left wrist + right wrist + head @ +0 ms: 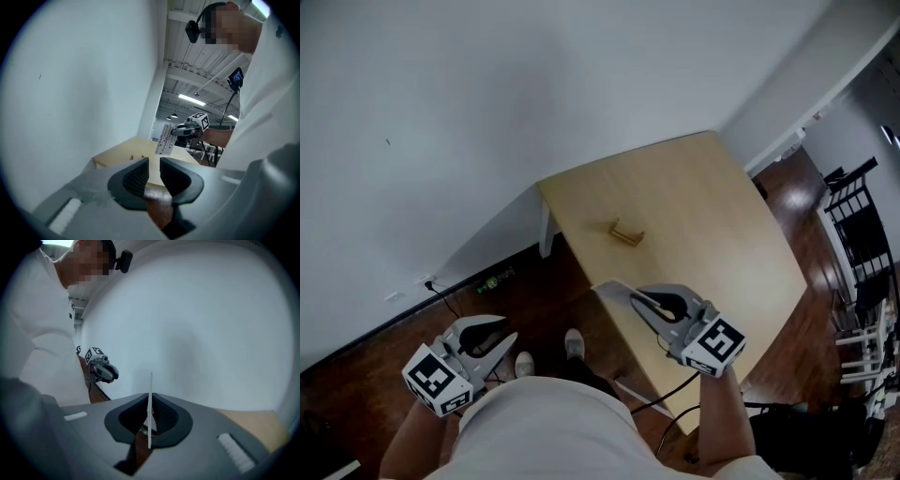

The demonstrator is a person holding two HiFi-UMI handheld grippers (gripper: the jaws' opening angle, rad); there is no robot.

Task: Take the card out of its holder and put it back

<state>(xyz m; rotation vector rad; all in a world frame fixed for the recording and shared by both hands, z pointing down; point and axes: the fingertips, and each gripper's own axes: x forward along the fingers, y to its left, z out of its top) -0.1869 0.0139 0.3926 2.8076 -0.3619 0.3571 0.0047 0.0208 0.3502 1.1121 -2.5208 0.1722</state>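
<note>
A small wooden card holder (pixel 626 233) stands with nothing in it near the middle of the light wooden table (pixel 722 225). My right gripper (pixel 639 300) hovers over the table's near edge, shut on a white card (pixel 609 289) that sticks out ahead of its jaws. In the right gripper view the card (pixel 150 380) shows edge-on, pinched between the pads. My left gripper (pixel 508 328) hangs over the floor to the left of the table, apart from everything. Its jaws (pixel 154 161) stand a narrow gap apart with nothing between them. From there the right gripper (pixel 187 131) and the card (pixel 164 139) are seen.
A white wall (pixel 534 84) runs behind the table. On the dark wooden floor (pixel 534 300) a cable (pixel 450 298) leads from a wall socket. My shoes (pixel 572 345) are at the table's near corner. A black rack (pixel 858 225) and white chairs (pixel 872 347) stand to the right.
</note>
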